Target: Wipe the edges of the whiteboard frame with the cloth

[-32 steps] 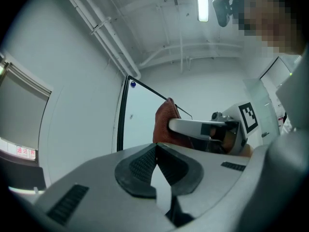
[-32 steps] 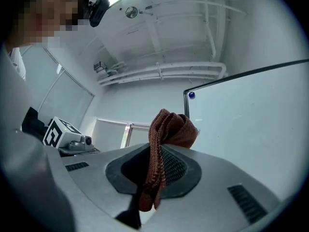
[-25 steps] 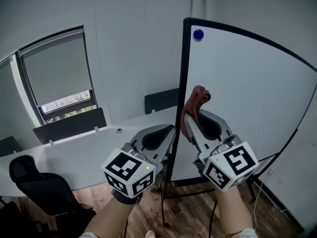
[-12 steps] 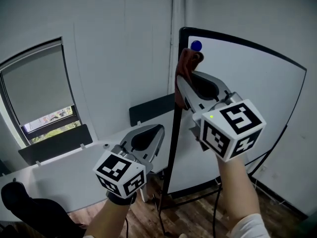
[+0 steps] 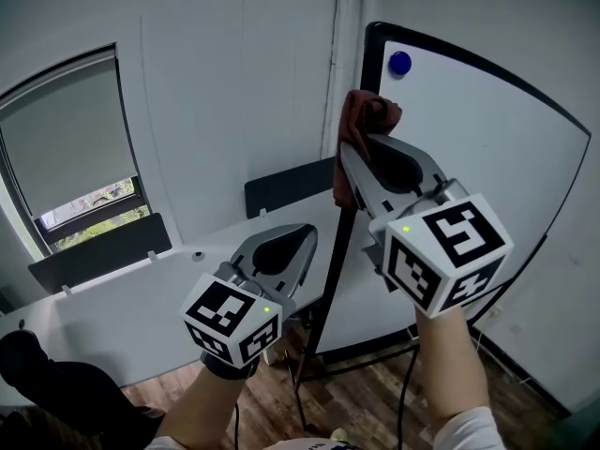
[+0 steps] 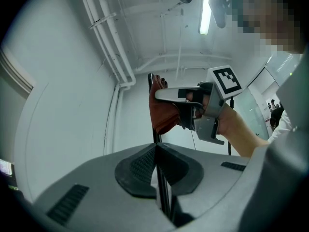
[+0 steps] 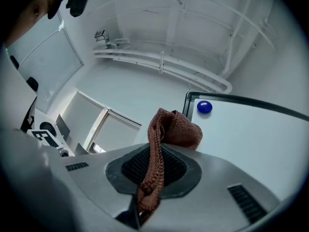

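Observation:
The whiteboard stands upright in a black frame, with a blue magnet near its top left corner. My right gripper is shut on a reddish-brown cloth, which lies against the frame's left edge a little below the top corner. The right gripper view shows the cloth bunched between the jaws, beside the frame corner and the magnet. Lower down, my left gripper is shut on the same edge. In its own view the black bar runs between the jaws, below the cloth.
Left of the board a white desk runs along the wall, with a black chair in front of it. A window with a grey blind is at the left. The board's stand legs rest on a wooden floor.
My right gripper has carried the cloth up the frame's left edge from mid-height to near the top corner, then slightly down. The left gripper has stayed on the lower edge.

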Demonstrator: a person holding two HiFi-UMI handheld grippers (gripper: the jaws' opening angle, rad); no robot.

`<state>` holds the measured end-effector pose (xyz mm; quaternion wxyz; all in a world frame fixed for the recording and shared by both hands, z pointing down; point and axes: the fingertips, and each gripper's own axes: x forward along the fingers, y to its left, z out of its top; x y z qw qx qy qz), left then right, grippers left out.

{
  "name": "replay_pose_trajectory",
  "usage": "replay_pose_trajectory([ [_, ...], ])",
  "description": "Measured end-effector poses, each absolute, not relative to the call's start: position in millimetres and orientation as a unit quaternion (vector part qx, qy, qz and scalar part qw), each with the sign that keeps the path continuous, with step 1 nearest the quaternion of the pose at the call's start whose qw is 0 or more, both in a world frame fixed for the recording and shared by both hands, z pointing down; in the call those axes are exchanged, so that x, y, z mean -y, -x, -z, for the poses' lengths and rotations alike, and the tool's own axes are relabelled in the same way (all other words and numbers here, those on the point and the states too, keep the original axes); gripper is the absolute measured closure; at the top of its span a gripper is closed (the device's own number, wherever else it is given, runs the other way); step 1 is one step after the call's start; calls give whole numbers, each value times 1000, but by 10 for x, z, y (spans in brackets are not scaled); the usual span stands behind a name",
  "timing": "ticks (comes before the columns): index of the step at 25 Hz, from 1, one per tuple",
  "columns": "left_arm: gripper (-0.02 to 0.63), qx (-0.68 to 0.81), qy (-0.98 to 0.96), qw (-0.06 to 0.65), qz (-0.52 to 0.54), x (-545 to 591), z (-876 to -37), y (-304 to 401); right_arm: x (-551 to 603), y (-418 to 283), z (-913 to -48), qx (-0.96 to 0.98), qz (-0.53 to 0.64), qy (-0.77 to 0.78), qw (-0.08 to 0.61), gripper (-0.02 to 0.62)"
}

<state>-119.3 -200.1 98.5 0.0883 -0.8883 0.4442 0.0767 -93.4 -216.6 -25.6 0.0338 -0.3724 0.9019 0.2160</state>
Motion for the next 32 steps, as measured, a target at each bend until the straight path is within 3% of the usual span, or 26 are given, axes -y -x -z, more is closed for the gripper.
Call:
replay_pose_trajectory([
  [32, 597, -464, 884, 0, -49, 2247, -2940, 1249, 2242, 984, -2509, -901, -154, 405, 11, 551],
])
